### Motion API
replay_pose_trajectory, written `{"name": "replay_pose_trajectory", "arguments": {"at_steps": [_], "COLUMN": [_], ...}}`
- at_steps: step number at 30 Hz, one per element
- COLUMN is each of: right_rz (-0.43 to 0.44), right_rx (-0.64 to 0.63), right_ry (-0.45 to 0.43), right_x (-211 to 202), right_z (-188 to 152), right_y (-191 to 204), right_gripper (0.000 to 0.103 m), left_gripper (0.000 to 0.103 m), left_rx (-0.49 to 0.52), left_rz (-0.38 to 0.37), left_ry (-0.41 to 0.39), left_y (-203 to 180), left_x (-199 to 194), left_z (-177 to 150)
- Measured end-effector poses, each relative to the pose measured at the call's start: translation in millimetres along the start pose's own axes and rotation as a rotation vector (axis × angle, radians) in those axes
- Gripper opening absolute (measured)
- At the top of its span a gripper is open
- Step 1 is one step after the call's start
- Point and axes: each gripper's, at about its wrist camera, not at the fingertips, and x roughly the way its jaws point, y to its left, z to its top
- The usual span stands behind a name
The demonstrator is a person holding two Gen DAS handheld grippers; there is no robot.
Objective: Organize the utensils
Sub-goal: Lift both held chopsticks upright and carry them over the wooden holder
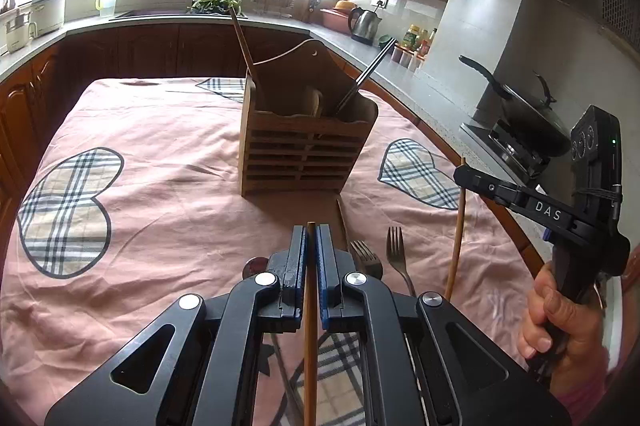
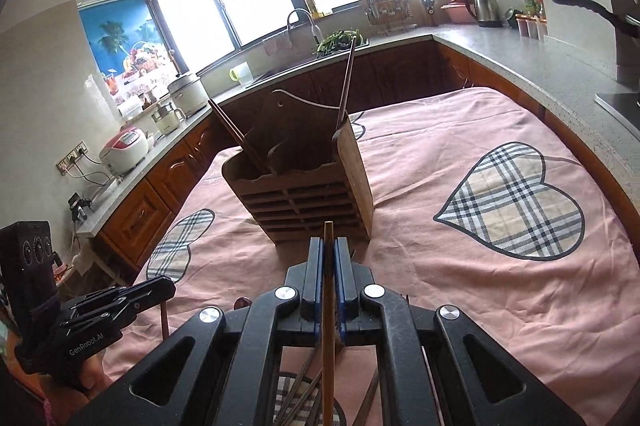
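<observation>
The right claw (its arm lettered "DAS") and the left claw (marked "GenRobot.AI") are each pinching one wooden chopstick, lifted just short of the slatted wooden holder standing on the desk.

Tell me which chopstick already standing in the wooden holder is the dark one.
The dark chopstick stands in the holder's right compartment in the left wrist view, leaning right. The other, a brown wooden chopstick, stands at the left end.
</observation>
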Motion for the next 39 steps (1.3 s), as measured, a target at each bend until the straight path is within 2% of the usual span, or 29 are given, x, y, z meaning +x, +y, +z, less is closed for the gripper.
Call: {"name": "replay_pose_trajectory", "arguments": {"at_steps": [13,26,39], "right_rz": [0.002,-0.014,-0.004], "right_rx": [-0.006,-0.012,-0.005], "right_ry": [-0.052,-0.178,-0.222], "right_x": [-30.7,-74.6,-85.1], "right_z": [-1.5,5.4,11.9], "right_y": [6.5,13.6,15.8], "right_gripper": [0.005,0.005,0.005], "left_gripper": [0.004,0.004,0.004], "left_rx": [-0.051,-0.11,-0.163], "left_rz": [0.024,0.051,0.042], "left_ry": [-0.073,-0.193,-0.285], "left_y": [7.0,17.4,25.9], "left_x": [-31.1,-70.4,-94.0], "left_z": [-1.6,4.0,14.2]}}
